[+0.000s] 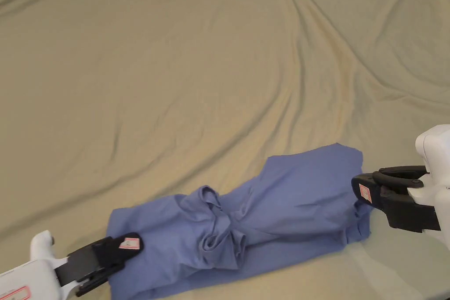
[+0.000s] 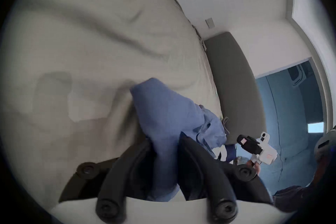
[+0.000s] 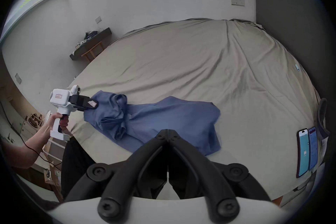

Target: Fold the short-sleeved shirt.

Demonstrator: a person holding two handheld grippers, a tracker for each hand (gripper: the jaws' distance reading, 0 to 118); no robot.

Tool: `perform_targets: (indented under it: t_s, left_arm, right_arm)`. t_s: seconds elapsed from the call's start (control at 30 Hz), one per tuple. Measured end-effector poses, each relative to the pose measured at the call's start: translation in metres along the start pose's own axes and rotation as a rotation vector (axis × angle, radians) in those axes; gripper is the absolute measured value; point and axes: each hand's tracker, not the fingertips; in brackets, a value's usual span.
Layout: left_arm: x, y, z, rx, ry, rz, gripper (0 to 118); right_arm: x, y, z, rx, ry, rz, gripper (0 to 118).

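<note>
one bed [image 1: 219, 72], beige sheet | one blue shirt [image 1: 263, 208] lay bunched along its near edge | two claws: left claw [image 2: 164, 138] pinched shirt cloth, right claw [image 3: 168, 132] pressed together beside shirt | two phones [image 3: 307, 151] on bed

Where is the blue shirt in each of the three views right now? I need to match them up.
Head view: blue shirt lies low, right of centre, on the beige sheet.
Left gripper view: shirt runs up from between that gripper's jaws, bottom centre.
Right gripper view: shirt lies mid-frame, just beyond the shut jaws.
Shared landmark: the left gripper clamped on the shirt's end.
</note>
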Motion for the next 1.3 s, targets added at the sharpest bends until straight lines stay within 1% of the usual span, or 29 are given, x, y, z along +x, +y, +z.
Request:
perform_targets:
  t_s: [0.03, 0.13, 0.17, 0.2, 0.27, 0.33, 0.4, 0.43, 0.5, 0.57, 0.7, 0.77, 0.8, 0.87, 0.9, 0.93, 1.0, 1.07, 1.1, 1.13, 1.17, 1.2, 1.23, 1.27, 1.3]
  left_arm:
    - [0.0, 0.001, 0.009, -0.005, 0.002, -0.004, 17]
    - [0.006, 0.005, 0.038, 0.011, 0.123, -0.04, 17]
    - [0.009, 0.009, 0.047, 0.019, 0.173, -0.022, 17]
    - [0.013, 0.012, 0.054, 0.025, 0.19, 0.02, 17]
    - [0.052, 0.009, 0.06, 0.083, 0.305, -0.066, 17]
    - [0.091, 0.014, 0.056, 0.078, 0.453, -0.117, 17]
    - [0.141, 0.009, 0.036, 0.061, 0.55, -0.256, 17]
    - [0.163, 0.006, 0.018, 0.007, 0.548, -0.326, 17]
    - [0.196, -0.002, -0.017, -0.069, 0.52, -0.421, 17]
    - [0.219, -0.01, -0.06, -0.144, 0.455, -0.499, 17]
    - [0.242, -0.026, -0.152, -0.307, 0.361, -0.542, 17]
    - [0.245, -0.032, -0.188, -0.37, 0.341, -0.502, 17]
    - [0.247, -0.036, -0.197, -0.403, 0.322, -0.479, 20]
    - [0.24, -0.034, -0.208, -0.434, 0.272, -0.363, 73]
    - [0.237, -0.031, -0.204, -0.435, 0.214, -0.319, 78]
    - [0.241, -0.034, -0.191, -0.423, 0.157, -0.294, 79]
    - [0.249, -0.028, -0.148, -0.34, 0.113, -0.29, 79]
    - [0.252, -0.022, -0.1, -0.201, 0.179, -0.339, 82]
    - [0.252, -0.021, -0.084, -0.135, 0.25, -0.378, 82]
    - [0.251, -0.023, -0.073, -0.056, 0.357, -0.418, 82]
    - [0.251, -0.027, -0.07, 0.001, 0.44, -0.485, 74]
    - [0.252, -0.031, -0.076, 0.01, 0.517, -0.563, 42]
    - [0.25, -0.035, -0.09, -0.026, 0.599, -0.573, 0]
    - [0.245, -0.041, -0.104, -0.054, 0.574, -0.544, 0]
    - [0.243, -0.047, -0.121, -0.146, 0.521, -0.568, 0]
  right_arm:
    - [0.002, 0.0, 0.001, 0.004, 0.0, -0.003, 2]
    - [0.007, -0.001, 0.003, 0.014, -0.002, -0.008, 2]
    - [0.009, -0.001, 0.004, 0.017, 0.0, -0.01, 2]
    - [0.011, -0.001, 0.004, 0.019, 0.002, -0.015, 2]
    - [0.014, -0.001, 0.004, 0.027, 0.004, -0.02, 2]
    - [0.019, -0.003, 0.005, 0.035, 0.009, -0.031, 2]
    - [0.024, -0.005, 0.006, 0.046, 0.016, -0.043, 2]
    - [0.026, -0.006, 0.007, 0.048, 0.016, -0.046, 2]
    - [0.032, -0.009, 0.009, 0.057, 0.019, -0.055, 2]
    - [0.039, -0.013, 0.013, 0.065, 0.019, -0.068, 2]
    - [0.054, -0.025, 0.024, 0.079, 0.007, -0.106, 2]
    - [0.062, -0.033, 0.029, 0.076, -0.015, -0.127, 2]
    - [0.066, -0.036, 0.031, 0.076, -0.02, -0.136, 2]
    - [0.073, -0.042, 0.035, 0.075, -0.03, -0.162, 2]
    - [0.073, -0.042, 0.038, 0.074, -0.035, -0.169, 2]
    - [0.075, -0.043, 0.039, 0.074, -0.04, -0.174, 2]
    - [0.078, -0.044, 0.041, 0.075, -0.046, -0.181, 2]
    - [0.078, -0.043, 0.04, 0.074, -0.049, -0.181, 2]
    - [0.077, -0.042, 0.04, 0.075, -0.052, -0.178, 2]
    - [0.077, -0.041, 0.04, 0.076, -0.052, -0.177, 2]
    - [0.076, -0.04, 0.039, 0.078, -0.05, -0.175, 2]
    - [0.074, -0.039, 0.039, 0.079, -0.05, -0.173, 2]
    - [0.072, -0.038, 0.039, 0.079, -0.053, -0.169, 2]
    - [0.071, -0.037, 0.039, 0.078, -0.057, -0.166, 2]
    - [0.068, -0.035, 0.04, 0.076, -0.064, -0.162, 2]
